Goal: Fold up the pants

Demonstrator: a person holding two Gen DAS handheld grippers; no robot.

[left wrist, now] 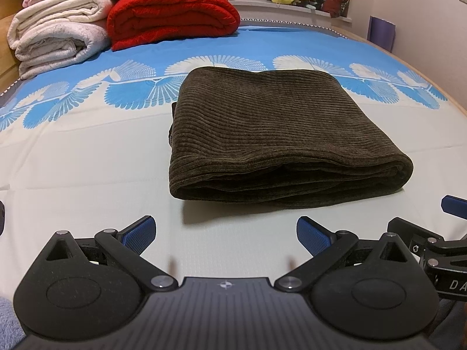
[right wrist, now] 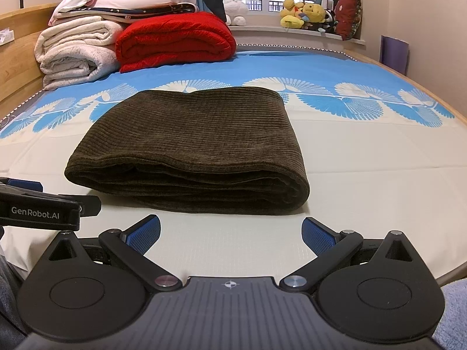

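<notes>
The dark brown corduroy pants (left wrist: 271, 134) lie folded into a thick, flat rectangle on the bed; they also show in the right wrist view (right wrist: 192, 148). My left gripper (left wrist: 226, 232) is open and empty, just short of the bundle's near folded edge. My right gripper (right wrist: 230, 233) is open and empty, also just short of that near edge. The right gripper shows at the right edge of the left wrist view (left wrist: 437, 230), and the left gripper at the left edge of the right wrist view (right wrist: 41, 204). Neither gripper touches the pants.
The bed sheet (left wrist: 87, 160) is cream with a blue fan pattern. A folded red blanket (left wrist: 172, 14) and stacked white blankets (left wrist: 55, 32) sit at the far left. Plush toys (right wrist: 306, 13) line the windowsill. The wooden headboard (right wrist: 17, 58) is at left.
</notes>
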